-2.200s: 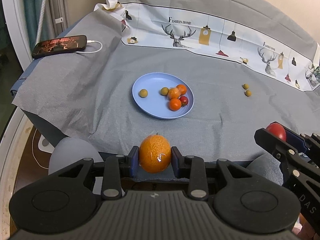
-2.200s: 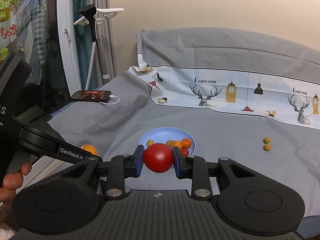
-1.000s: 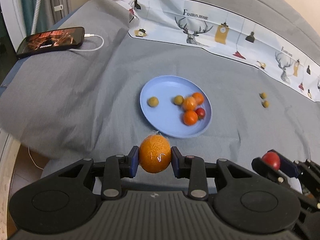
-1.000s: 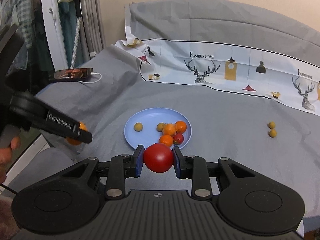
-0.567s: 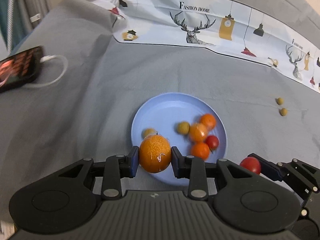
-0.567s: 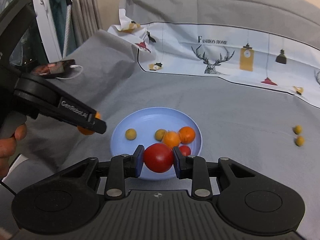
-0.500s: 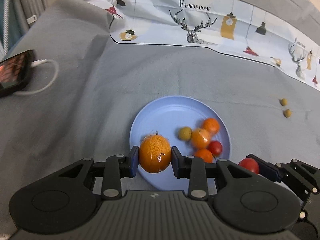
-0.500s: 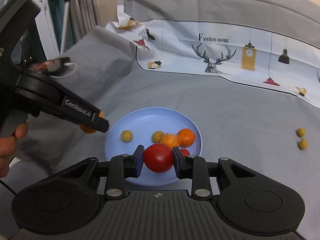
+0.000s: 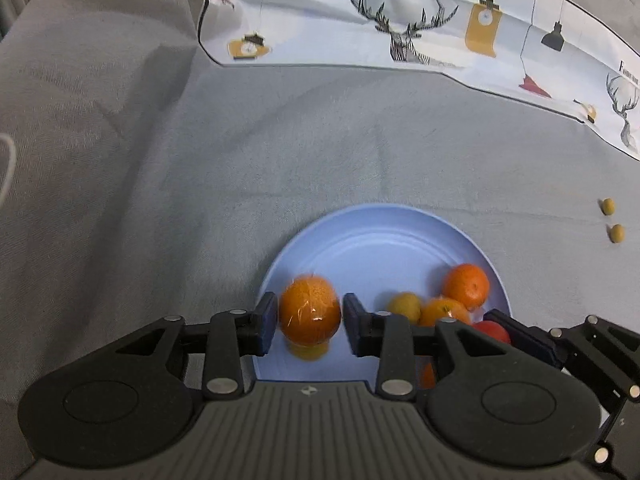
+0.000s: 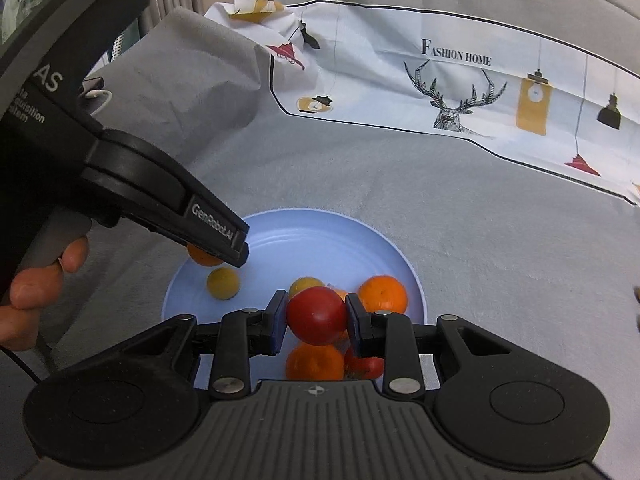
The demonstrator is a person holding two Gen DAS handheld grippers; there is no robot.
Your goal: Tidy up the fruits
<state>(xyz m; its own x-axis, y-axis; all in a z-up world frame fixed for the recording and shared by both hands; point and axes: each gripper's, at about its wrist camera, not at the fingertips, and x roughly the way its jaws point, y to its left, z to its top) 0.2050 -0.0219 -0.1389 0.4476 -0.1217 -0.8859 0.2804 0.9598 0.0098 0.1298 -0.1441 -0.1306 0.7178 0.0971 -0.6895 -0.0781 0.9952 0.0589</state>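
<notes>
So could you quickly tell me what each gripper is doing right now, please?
Left gripper: jaws opening, releasing the round orange mandarin.
Right gripper: closed on the round red tomato.

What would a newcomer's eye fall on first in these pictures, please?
Probably the blue plate on the grey cloth, piled with small fruit. Over its near left rim the left claw is opening around a large orange, gaps showing beside both pads. The right claw grips a red tomato above the pile.
</notes>
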